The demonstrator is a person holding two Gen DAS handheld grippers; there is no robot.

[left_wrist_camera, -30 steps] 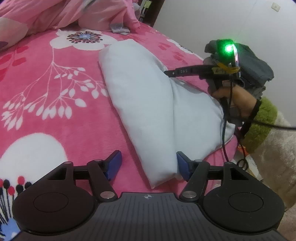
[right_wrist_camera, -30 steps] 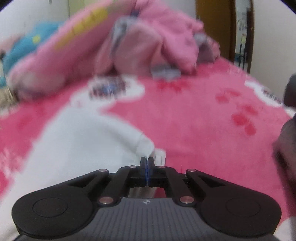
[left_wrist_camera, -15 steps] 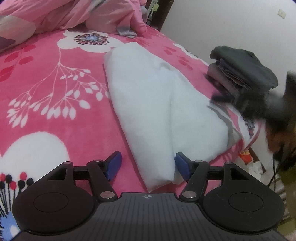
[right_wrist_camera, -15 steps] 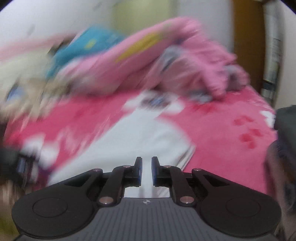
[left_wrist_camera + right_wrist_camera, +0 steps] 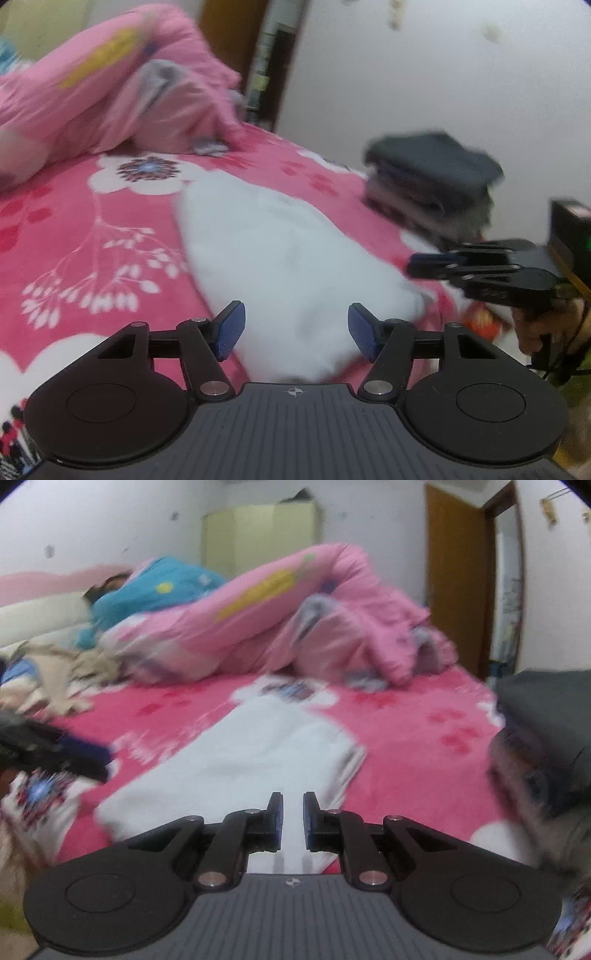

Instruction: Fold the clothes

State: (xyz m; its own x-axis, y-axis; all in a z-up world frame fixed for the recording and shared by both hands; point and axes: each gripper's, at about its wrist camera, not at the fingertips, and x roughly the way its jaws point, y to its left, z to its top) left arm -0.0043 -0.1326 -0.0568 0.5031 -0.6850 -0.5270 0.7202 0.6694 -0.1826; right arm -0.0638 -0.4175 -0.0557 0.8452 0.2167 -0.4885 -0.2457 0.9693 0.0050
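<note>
The white cloth (image 5: 288,266) lies folded lengthwise on the bed (image 5: 74,229). The left tool (image 5: 295,330) is spread and closing, its near end between the pads, unpinched. The right tool (image 5: 293,814) is opening, empty. A shallow bite could catch one layer and undo the fold.

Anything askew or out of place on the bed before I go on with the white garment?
Nothing looks damaged. The folded white garment tapers unevenly, and one corner shows loose, stepped layers. The dark folded stack sits tidy near the bed's edge. Both views are blurred, so fine creases cannot be judged.
</note>
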